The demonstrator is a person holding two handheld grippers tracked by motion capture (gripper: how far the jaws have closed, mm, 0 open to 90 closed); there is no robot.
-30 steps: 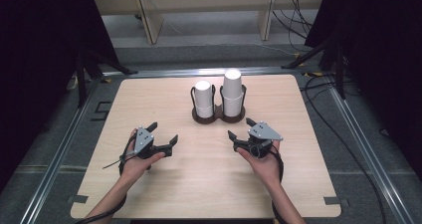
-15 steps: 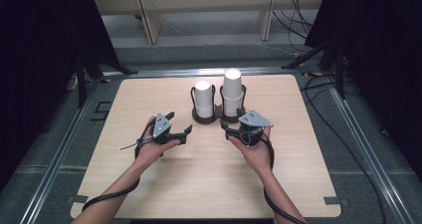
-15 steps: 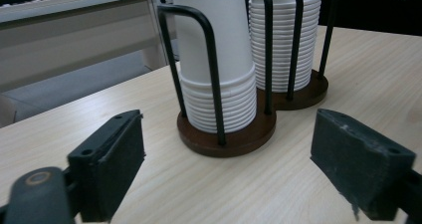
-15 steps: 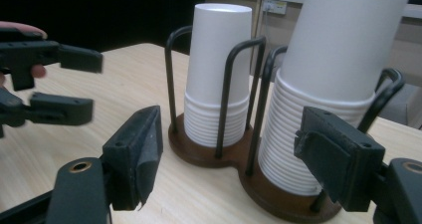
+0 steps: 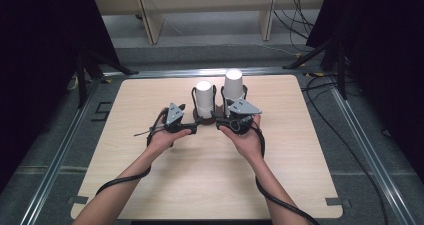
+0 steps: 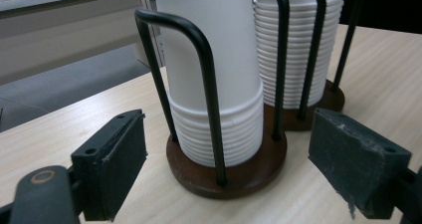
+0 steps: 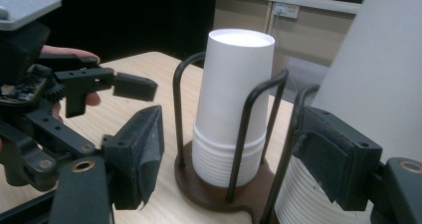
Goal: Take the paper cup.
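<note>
Currently both of your claws sit low on the wooden surface (image 5: pixel 150 185), close in front of two stacks of white paper cups.

The shorter stack (image 5: pixel 204 98) stands on your left, the taller stack (image 5: pixel 233 90) just beside it on your right. Each rests in a black wire holder (image 6: pixel 209 84) on a round brown base (image 6: pixel 234 174). Both stacks stand upright, long axis vertical, closed bottoms up and rims down against the bases. The two bases look to be touching.

Your left claw (image 5: pixel 196 127) points at the foot of the shorter stack. Its jaws have just been closing; in the left gripper view they stand either side of that holder's base, pads clear of it, gripping nothing.

Your right claw (image 5: pixel 221 124) points at the foot of the taller stack. Its jaws have also just been closing. In the right gripper view the far pad (image 7: pixel 333 159) lies just beside the taller stack's holder; contact cannot be confirmed.
</note>
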